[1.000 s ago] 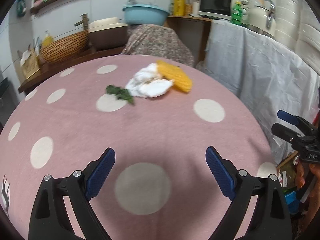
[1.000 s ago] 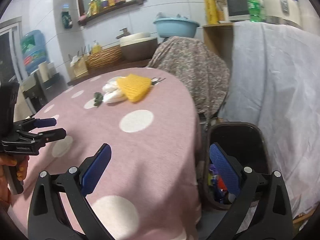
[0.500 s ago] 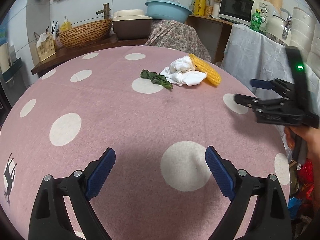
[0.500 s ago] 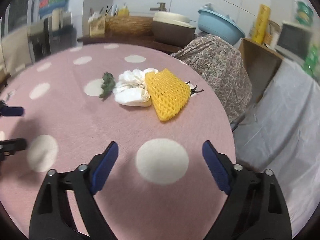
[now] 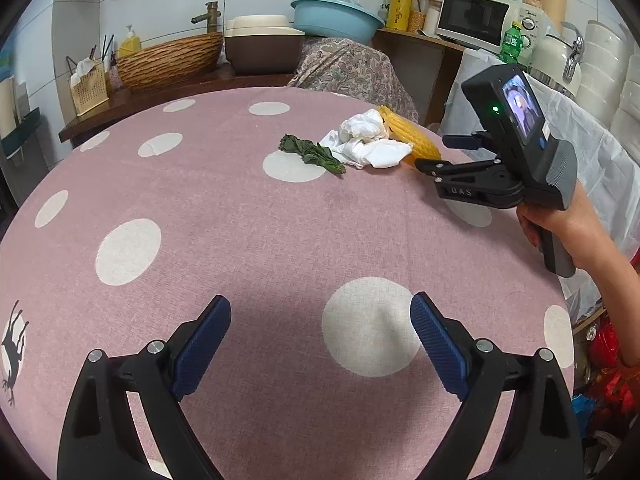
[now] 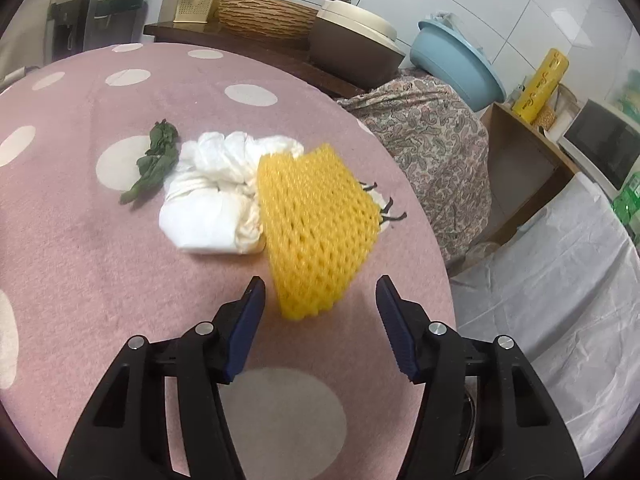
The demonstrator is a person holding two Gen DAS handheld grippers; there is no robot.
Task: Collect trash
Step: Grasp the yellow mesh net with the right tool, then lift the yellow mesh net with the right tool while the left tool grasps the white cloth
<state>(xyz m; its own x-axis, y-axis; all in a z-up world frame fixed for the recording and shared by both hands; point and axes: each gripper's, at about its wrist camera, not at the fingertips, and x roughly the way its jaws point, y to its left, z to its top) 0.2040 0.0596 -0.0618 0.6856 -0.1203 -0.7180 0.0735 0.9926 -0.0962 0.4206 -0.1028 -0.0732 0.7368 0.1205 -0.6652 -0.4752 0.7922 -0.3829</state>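
On the pink polka-dot tablecloth (image 5: pixel 240 216) lie a yellow foam fruit net (image 6: pixel 316 228), crumpled white tissues (image 6: pixel 216 196) and a wilted green leaf (image 6: pixel 154 162), close together. A few dark stems (image 6: pixel 386 210) lie behind the net. My right gripper (image 6: pixel 320 312) is open, its fingers either side of the net's near end, just short of it. In the left wrist view the right gripper (image 5: pixel 440 156) reaches toward the net (image 5: pixel 408 136), tissues (image 5: pixel 368 142) and leaf (image 5: pixel 312 154). My left gripper (image 5: pixel 320 340) is open and empty over the table's near part.
The table edge drops off at right beside a white cloth-covered stand (image 6: pixel 560 280). A paisley-covered object (image 6: pixel 432 140), blue basin (image 6: pixel 452 64), wicker basket (image 6: pixel 264 16) and microwave (image 5: pixel 472 16) sit behind. Red and blue bags (image 5: pixel 608 364) lie below the table's right edge.
My right gripper has moved forward over the table up to the yellow net. My left gripper stayed low and open, with its view shifted slightly left.
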